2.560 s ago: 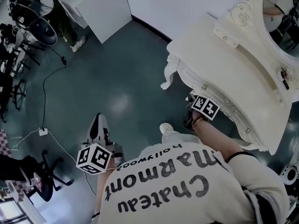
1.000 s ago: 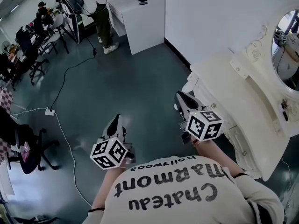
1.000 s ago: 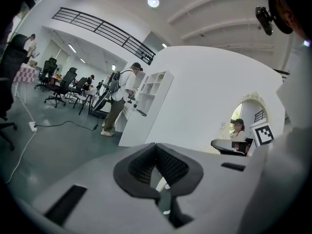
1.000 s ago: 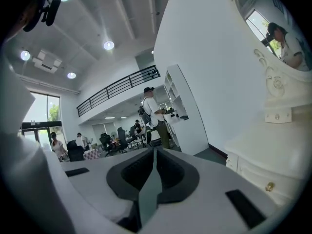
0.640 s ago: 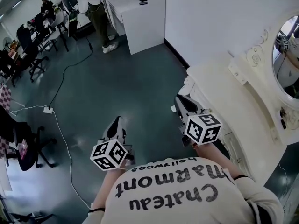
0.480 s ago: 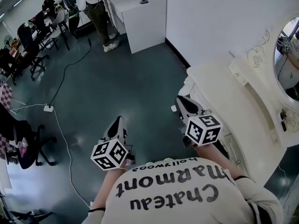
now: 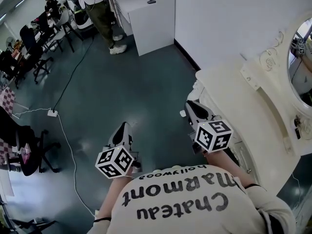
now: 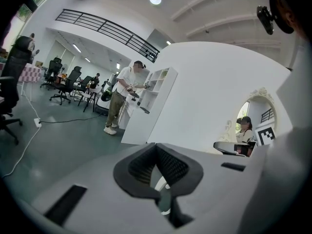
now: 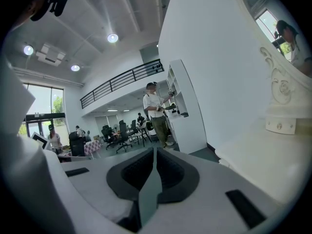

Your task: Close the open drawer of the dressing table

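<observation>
The only words I can read are in the head view, on the person's white shirt (image 7: pixel 180 199). Large dark letters spell "Chateau Marmont" with a smaller "Hollywood" above, all upside down from my camera. The cube (image 7: pixel 113 162) on the left gripper (image 7: pixel 122 129) and the cube (image 7: pixel 213 135) on the right gripper (image 7: pixel 193 107) carry only black-and-white square code patterns.

Cream, ornately carved dressing table (image 7: pixel 229 101), upright at right, oval mirror (image 7: pixel 303 67) above, drawer state not discernible.
</observation>
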Tool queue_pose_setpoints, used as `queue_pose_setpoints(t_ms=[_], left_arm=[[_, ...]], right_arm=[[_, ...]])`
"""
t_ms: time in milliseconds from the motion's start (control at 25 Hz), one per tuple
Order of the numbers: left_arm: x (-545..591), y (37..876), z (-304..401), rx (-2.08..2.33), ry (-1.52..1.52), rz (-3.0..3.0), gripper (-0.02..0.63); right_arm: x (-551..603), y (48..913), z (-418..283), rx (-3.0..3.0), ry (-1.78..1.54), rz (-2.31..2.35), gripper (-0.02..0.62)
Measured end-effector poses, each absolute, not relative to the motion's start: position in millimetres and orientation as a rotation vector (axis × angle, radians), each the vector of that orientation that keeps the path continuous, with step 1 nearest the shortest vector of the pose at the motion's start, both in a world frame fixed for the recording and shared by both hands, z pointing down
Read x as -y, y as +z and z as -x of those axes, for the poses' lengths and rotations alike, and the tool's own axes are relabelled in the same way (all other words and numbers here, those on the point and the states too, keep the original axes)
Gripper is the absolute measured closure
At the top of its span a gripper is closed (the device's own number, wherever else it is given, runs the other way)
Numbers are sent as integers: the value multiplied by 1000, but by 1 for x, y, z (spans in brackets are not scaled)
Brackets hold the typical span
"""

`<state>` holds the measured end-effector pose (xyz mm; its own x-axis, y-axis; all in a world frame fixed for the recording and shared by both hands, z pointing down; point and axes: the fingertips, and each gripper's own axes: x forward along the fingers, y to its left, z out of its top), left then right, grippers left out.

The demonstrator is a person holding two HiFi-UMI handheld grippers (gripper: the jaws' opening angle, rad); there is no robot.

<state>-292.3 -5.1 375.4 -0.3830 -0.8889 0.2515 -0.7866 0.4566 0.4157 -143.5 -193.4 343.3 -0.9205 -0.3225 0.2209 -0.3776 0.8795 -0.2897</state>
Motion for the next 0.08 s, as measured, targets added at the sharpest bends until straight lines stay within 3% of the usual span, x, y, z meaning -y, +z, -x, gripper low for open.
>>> queue_pose_setpoints(t_ms=[80], left_arm=[[4, 376, 294, 2275, -317, -1401, 598]], right_arm=[[193, 344, 144, 2881, 491, -543, 552]])
